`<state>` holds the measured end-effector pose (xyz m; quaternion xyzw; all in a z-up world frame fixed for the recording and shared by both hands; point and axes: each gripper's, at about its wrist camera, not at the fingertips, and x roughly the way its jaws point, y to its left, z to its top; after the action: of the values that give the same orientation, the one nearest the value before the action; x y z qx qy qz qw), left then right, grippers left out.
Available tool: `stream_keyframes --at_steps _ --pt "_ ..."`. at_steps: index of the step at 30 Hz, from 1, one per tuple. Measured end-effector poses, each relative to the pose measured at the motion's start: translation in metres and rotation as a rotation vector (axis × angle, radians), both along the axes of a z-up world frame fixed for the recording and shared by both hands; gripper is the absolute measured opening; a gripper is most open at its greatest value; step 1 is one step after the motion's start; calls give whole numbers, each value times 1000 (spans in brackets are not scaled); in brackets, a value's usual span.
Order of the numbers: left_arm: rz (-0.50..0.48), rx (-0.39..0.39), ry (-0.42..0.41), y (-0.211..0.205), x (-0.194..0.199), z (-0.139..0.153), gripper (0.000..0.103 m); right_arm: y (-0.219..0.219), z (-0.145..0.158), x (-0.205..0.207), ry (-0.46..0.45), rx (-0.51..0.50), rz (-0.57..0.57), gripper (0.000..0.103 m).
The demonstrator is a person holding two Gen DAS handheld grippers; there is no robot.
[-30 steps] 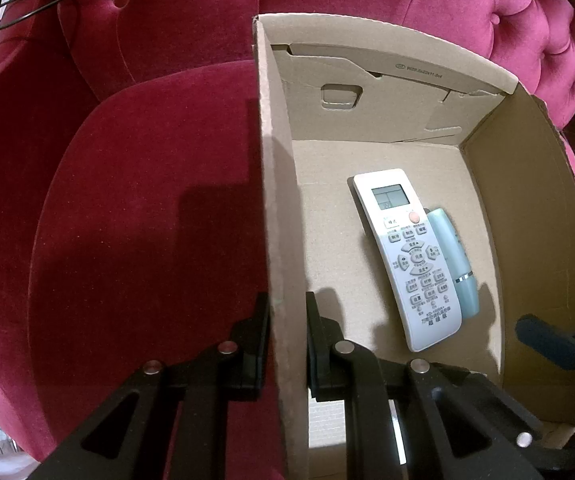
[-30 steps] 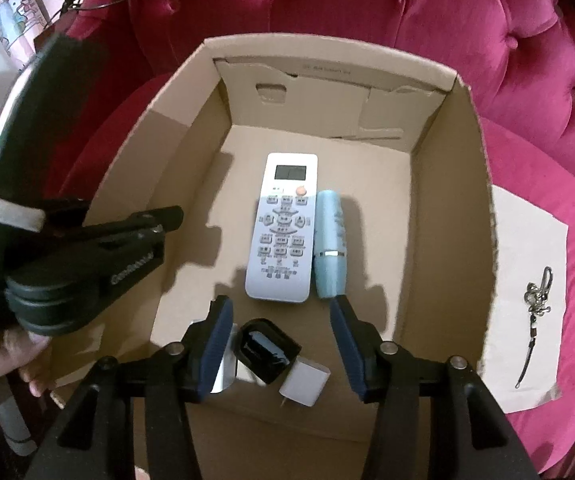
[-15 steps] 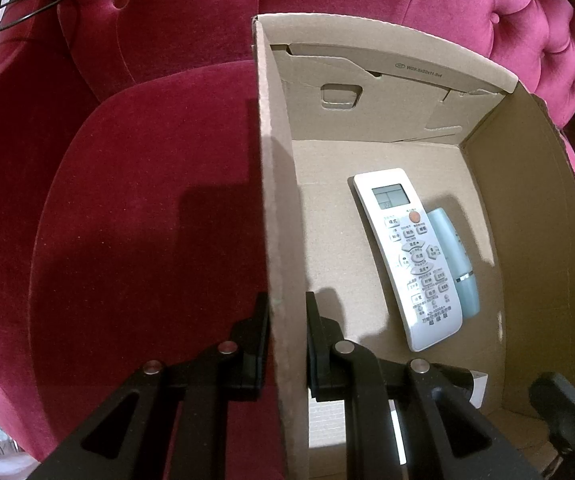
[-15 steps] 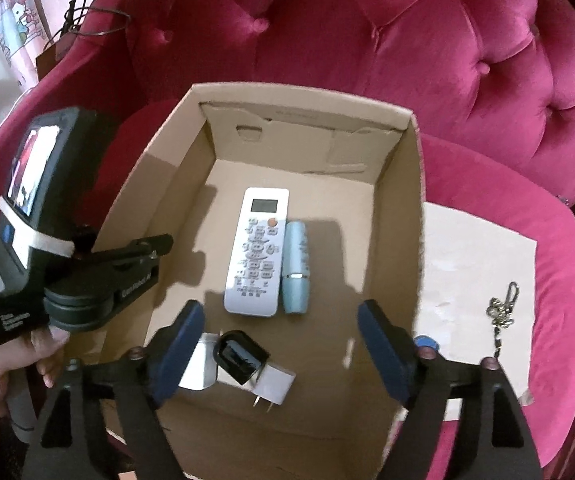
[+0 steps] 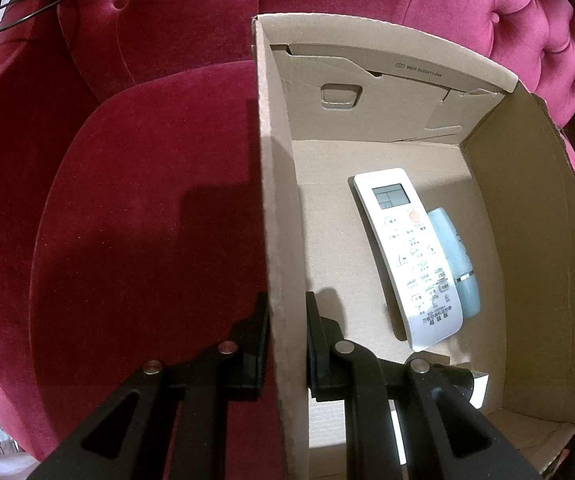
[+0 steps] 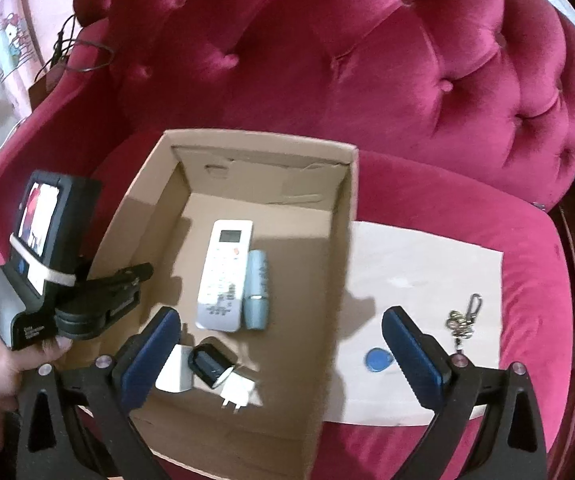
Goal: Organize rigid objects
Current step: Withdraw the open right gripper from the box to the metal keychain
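An open cardboard box (image 6: 339, 240) sits on a red velvet sofa. Inside lie a white remote (image 6: 225, 276) (image 5: 407, 256), a pale blue tube (image 6: 256, 290) (image 5: 455, 264), a black adapter (image 6: 209, 364) and two white plugs (image 6: 239, 392). My left gripper (image 5: 285, 336) is shut on the box's left wall (image 5: 275, 200); it also shows in the right wrist view (image 6: 127, 284). My right gripper (image 6: 283, 344) is open wide and empty, held above the box's right wall. A blue key fob (image 6: 375, 360) and a metal keychain (image 6: 463, 324) lie on a beige sheet (image 6: 419, 264) right of the box.
The tufted sofa back (image 6: 347, 60) rises behind the box. A wire hanger (image 6: 87, 56) lies over the left armrest. The bare seat cushion (image 5: 147, 220) stretches left of the box.
My right gripper has let go of the black adapter and plugs in the box, opened wide, and pulled back up and to the right. The left gripper has kept its hold.
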<state>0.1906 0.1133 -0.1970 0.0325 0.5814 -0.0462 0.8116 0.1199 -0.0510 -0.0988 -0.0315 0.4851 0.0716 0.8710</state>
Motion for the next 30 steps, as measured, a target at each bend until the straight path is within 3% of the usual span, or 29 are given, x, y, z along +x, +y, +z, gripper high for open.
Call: stream_keyframes --at_steps 13,30 --pt "-1 1 -1 0 0 0 16 -74 2 5 6 -17 -137 103" --pt "0 3 0 0 1 -1 16 -160 -63 28 86 -75 -281 103"
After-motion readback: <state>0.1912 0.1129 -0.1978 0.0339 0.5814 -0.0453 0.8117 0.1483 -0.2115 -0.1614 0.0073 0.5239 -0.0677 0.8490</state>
